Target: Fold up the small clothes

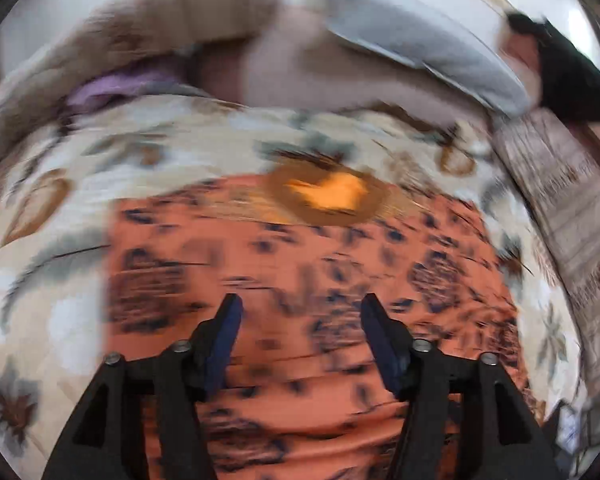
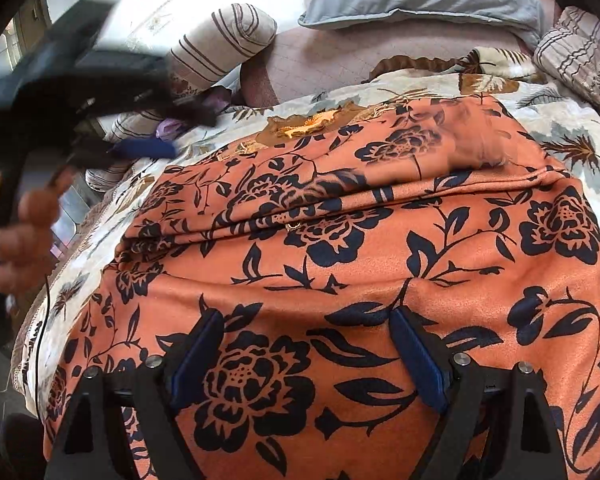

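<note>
While orange floral garment (image 2: pixel 380 264) lies spread across bed's leaf-print bedspread (image 2: pixel 572 128), filling centre and lower frame, folded ridge (image 2: pixel 300 216) crosses middle. Cloth judged light, soft, limp, likely slippery; best pinched at edge or corner. Right claw (image 2: pixel 306 354) released, empty above cloth. Left claw (image 1: pixel 300 340) released, empty, view blurred.

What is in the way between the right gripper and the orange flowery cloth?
Nothing visible. The right gripper is open right over the orange cloth with dark blue flowers, with only cloth showing between its fingers. The left gripper is off to the side, not blocking it.
</note>
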{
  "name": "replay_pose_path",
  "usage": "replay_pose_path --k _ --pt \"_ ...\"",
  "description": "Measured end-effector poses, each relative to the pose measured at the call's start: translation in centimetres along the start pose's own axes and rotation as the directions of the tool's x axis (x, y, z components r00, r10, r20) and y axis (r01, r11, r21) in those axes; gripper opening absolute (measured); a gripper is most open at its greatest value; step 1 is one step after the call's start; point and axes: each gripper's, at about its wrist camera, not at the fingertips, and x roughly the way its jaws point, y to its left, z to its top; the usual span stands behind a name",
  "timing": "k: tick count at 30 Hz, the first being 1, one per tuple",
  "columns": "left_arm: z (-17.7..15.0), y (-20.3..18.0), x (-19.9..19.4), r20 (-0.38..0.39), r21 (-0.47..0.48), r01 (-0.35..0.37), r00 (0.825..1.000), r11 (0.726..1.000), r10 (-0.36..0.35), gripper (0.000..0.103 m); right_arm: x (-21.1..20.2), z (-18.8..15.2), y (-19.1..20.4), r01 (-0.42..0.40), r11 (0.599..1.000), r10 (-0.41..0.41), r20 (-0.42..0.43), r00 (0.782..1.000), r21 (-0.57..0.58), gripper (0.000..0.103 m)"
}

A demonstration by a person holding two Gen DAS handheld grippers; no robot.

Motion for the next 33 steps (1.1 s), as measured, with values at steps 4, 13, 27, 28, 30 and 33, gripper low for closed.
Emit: replay_pose_path --k 4,13,27,28,30,33 --pt "-1.5 6.6 -1.2 0.04 -0.12 -0.111 0.992 0.987 0.116 0.068 -2.6 1.5 -2.3 -0.086 0.981 0.084 0.019 0.996 0.175 0.087" --pt "-5.7 13.5 0.4 -0.001 -0.28 -0.057 0.998 0.958 0.059 0.068 -1.1 13.1 -11.2 0.071 0.962 -0.053 -0.074 0.996 0.263 0.082" --pt "-5.5 14.5 1.5 -0.024 -0.307 0.049 0.998 0.95 -0.059 0.068 4.4 13.6 -13.3 0.163 0.97 -0.116 -0.247 0.962 0.179 0.019" --pt "-5.5 14.4 2.4 -0.061 -0.31 0.03 0.997 0.95 -0.052 0.065 4.2 13.6 -13.2 0.163 0.972 -0.118 -0.25 0.961 0.167 0.014" --pt "-5.5 14.6 3.5 -0.111 -0.324 -0.041 0.994 0.945 0.005 0.047 3.3 14.1 -12.6 0.181 0.975 -0.151 -0.214 0.965 0.131 0.012" --pt "-5.5 14.8 3.4 -0.103 -0.332 -0.037 0.995 0.942 0.003 0.047 2.3 14.4 -10.7 0.226 0.974 -0.218 -0.181 0.959 0.02 0.012"
